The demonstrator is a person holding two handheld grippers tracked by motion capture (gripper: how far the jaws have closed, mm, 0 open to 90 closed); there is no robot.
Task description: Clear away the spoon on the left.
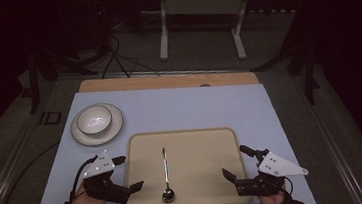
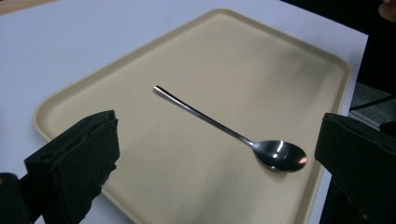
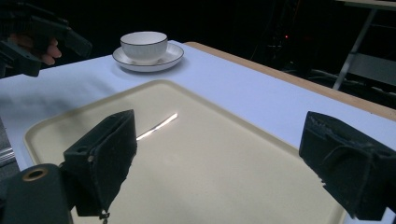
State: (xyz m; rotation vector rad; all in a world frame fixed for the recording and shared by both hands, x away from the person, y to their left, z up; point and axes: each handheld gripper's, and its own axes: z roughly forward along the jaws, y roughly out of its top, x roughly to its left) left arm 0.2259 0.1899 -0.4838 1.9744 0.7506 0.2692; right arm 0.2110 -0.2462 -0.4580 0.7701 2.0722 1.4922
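Observation:
A beige tray lies at the front middle of the table. On it rests a metal spoon, its handle pointing away and its bowl end toward the near edge. My left gripper hovers at the tray's left edge, open, with nothing between its jaws. My right gripper is open over the tray's right edge, also holding nothing. In the left gripper view the spoon lies on the tray ahead of the spread jaws. In the right gripper view the spoon handle glints just past the left jaw.
A white bowl sits on a white saucer at the back left of the pale mat. A wooden table edge runs along the back. Cables and a white stand are on the floor beyond.

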